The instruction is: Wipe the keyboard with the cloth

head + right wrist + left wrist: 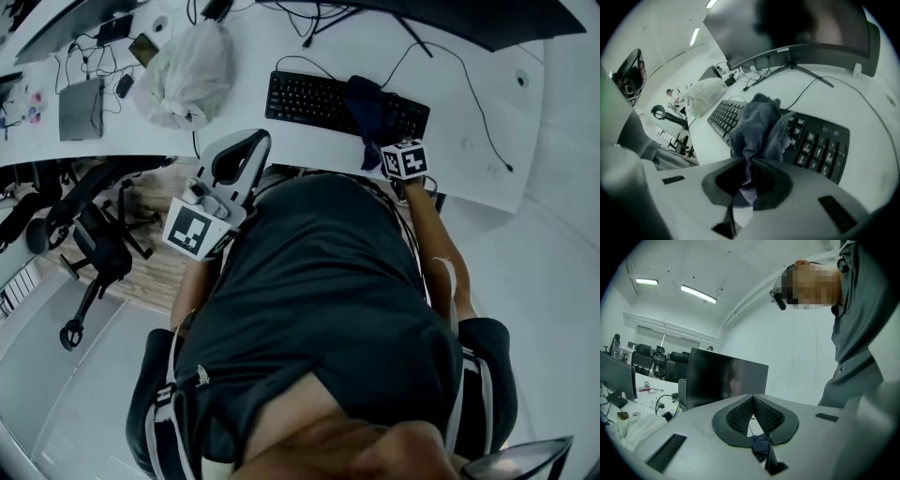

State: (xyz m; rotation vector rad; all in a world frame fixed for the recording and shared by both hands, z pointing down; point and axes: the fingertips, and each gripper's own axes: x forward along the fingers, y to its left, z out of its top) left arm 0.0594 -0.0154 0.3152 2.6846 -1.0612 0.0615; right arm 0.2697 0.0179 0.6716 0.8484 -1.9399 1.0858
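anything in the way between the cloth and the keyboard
Nothing visible does. The right gripper is shut on the cloth, which hangs right over the middle of the keyboard. The keys on both sides lie bare.

- A white desk (pixel 487 131) sweeps across the top of the head view, from nine o'clock round to three.
- A black keyboard (pixel 309 98) lies near the desk's front edge, at twelve o'clock.
- A pale plastic bag (pixel 187 70) slumps just beside the keyboard, at its nine o'clock.
- A flat grey box (pixel 81 109) lies further out, also at nine o'clock.
- A monitor stand (pixel 806 72) rests at the keyboard's twelve o'clock.
- A thin black cable (pixel 480 108) trails towards three o'clock.
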